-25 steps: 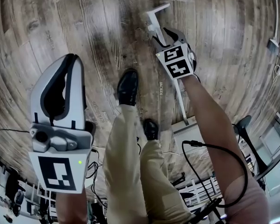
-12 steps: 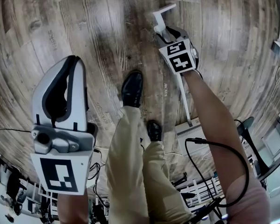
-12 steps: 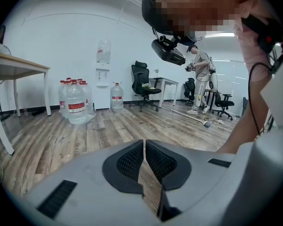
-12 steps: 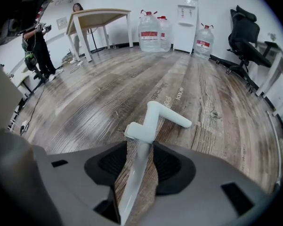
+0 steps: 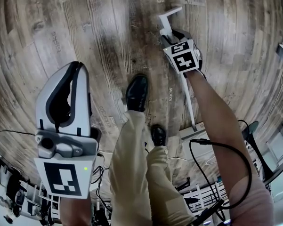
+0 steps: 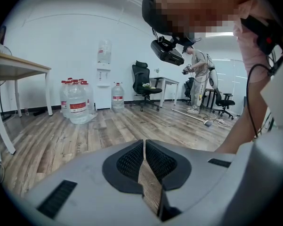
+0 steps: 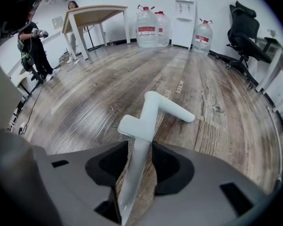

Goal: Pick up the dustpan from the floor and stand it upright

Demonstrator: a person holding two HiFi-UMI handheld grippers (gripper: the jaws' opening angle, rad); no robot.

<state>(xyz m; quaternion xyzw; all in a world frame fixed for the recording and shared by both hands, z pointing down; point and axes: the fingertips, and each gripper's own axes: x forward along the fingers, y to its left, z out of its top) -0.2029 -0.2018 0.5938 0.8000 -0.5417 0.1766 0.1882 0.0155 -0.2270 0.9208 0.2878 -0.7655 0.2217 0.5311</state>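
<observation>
The white dustpan's long handle (image 5: 187,98) runs from its bent grip end (image 5: 170,16) down to the ribbed pan (image 5: 192,138), which sits by the person's feet. My right gripper (image 5: 172,36) is shut on the handle just below the grip. In the right gripper view the handle (image 7: 137,160) is pinched between both pads and the bent grip (image 7: 155,108) sticks out past them over the wooden floor. My left gripper (image 5: 78,66) hangs at the lower left, shut with nothing in it; the pads (image 6: 132,160) meet.
The person's legs and black shoes (image 5: 136,92) stand between the grippers. Cables (image 5: 212,147) trail at the lower right. Water bottles (image 7: 148,29), a table (image 7: 94,13), an office chair (image 7: 247,32) and another person (image 7: 33,41) line the room's edges.
My right gripper and the handle it holds have drifted slightly to the right in the head view. The left gripper has barely moved.
</observation>
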